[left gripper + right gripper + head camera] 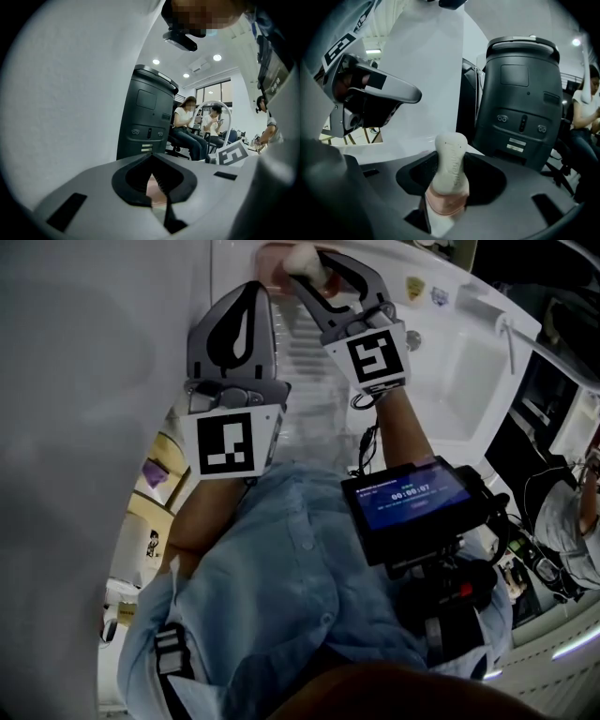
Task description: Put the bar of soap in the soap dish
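In the head view, my right gripper (307,265) is shut on a white bar of soap (303,256) at the far edge of the white counter. A pink soap dish (271,259) lies just left of and under it. The right gripper view shows the soap (451,161) standing upright between the jaws, with the pink dish (446,202) showing under it. Just left of the right gripper, my left gripper (251,292) has its jaws shut on nothing. In the left gripper view, pink (157,191) shows through the gap behind the left gripper's (152,159) jaw tips.
A white sink basin (461,381) with a tap (507,336) lies to the right of a ribbed draining surface (309,362). A white wall (94,381) stands close on the left. A tall black machine (524,93) and seated people (187,127) are beyond.
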